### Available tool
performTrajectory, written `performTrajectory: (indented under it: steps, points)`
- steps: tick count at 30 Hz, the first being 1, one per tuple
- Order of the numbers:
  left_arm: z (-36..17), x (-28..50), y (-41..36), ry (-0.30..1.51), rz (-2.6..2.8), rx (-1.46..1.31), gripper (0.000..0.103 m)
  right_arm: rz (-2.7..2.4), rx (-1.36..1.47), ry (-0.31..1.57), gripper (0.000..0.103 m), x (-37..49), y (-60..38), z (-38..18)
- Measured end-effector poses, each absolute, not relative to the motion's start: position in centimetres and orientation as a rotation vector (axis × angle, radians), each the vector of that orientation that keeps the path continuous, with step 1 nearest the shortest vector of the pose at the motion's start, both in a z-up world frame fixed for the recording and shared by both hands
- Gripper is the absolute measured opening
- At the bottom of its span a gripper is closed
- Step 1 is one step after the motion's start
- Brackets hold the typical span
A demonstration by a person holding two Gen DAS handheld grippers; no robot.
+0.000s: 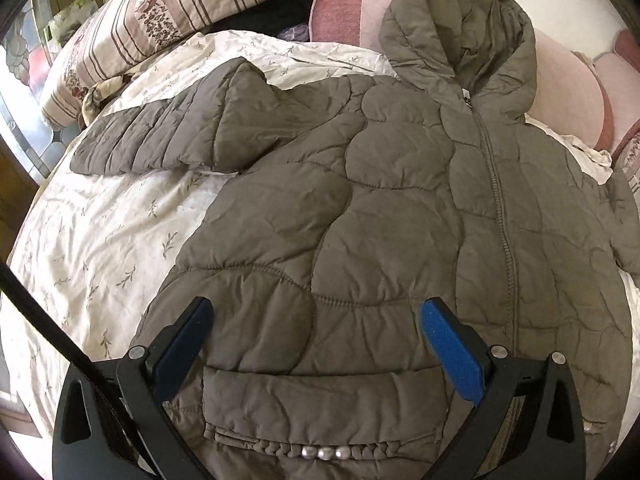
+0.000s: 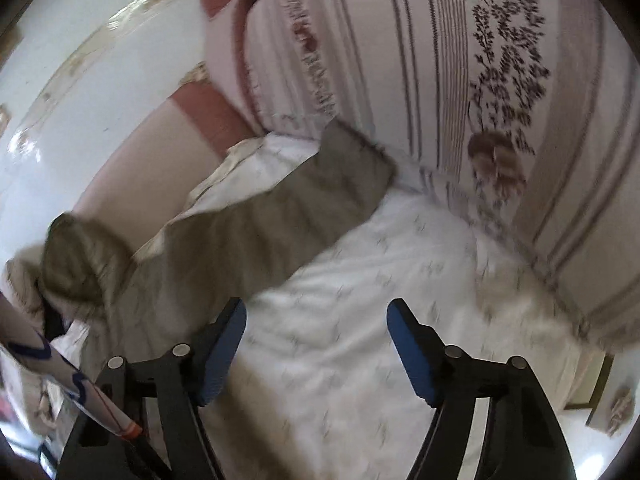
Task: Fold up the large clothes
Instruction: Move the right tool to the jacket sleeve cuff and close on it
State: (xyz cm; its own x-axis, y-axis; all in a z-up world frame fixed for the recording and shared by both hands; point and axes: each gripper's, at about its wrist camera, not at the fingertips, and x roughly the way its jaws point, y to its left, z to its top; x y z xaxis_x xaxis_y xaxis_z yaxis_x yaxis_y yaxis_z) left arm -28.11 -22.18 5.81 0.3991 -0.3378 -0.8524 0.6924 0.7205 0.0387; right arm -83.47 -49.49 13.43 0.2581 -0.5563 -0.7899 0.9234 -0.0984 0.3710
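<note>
Grey-brown quilted hooded jacket [image 1: 400, 200] lies zip-up; left gripper [image 1: 316, 316] gapes empty over its hem. Right gripper [image 2: 316, 320], empty and parted, has the jacket's right sleeve [image 2: 280, 208] up-left.

Bed with white leaf-print cover [image 1: 100, 240] fills room centre. Striped floral pillows [image 1: 160, 12] stacked at head, padded pink-and-maroon headboard [image 1: 568, 84] behind. Glossy white wall [image 2: 80, 80] catches daylight glare. Stained-glass window panel [image 1: 24, 64] at left edge.
</note>
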Motion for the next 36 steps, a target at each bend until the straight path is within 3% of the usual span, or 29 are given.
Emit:
performTrajectory:
  steps: [5, 25, 26, 27, 29, 36]
  points:
    - [5.6, -28.3, -22.7, 0.926, -0.669, 0.446, 0.103, -1.341, 1.072, 0.449, 0.057, -84.8, -54.3, 11.3]
    - [5.2, -28.1, -23.9, 0.849, -0.658, 0.463, 0.103, -1.484, 1.082, 0.486, 0.055, -86.2, -66.1, 2.6]
    - [5.0, -28.1, -24.1, 0.848, -0.657, 0.468, 0.103, -1.492, 1.079, 0.481, 0.047, -86.3, -66.4, 2.3]
    - [4.9, -28.2, -24.1, 0.849, -0.659, 0.473, 0.103, -1.483, 1.08, 0.488, 0.03, -86.1, -66.6, 2.1]
    - [4.7, -28.3, -24.3, 0.85, -0.662, 0.482, 0.103, -1.464, 1.064, 0.488, 0.02, -85.8, -66.6, 2.4]
    - [4.7, -28.9, -24.2, 0.842, -0.673, 0.497, 0.103, -1.481, 0.928, 0.403, 0.015, -84.8, -63.7, 8.7]
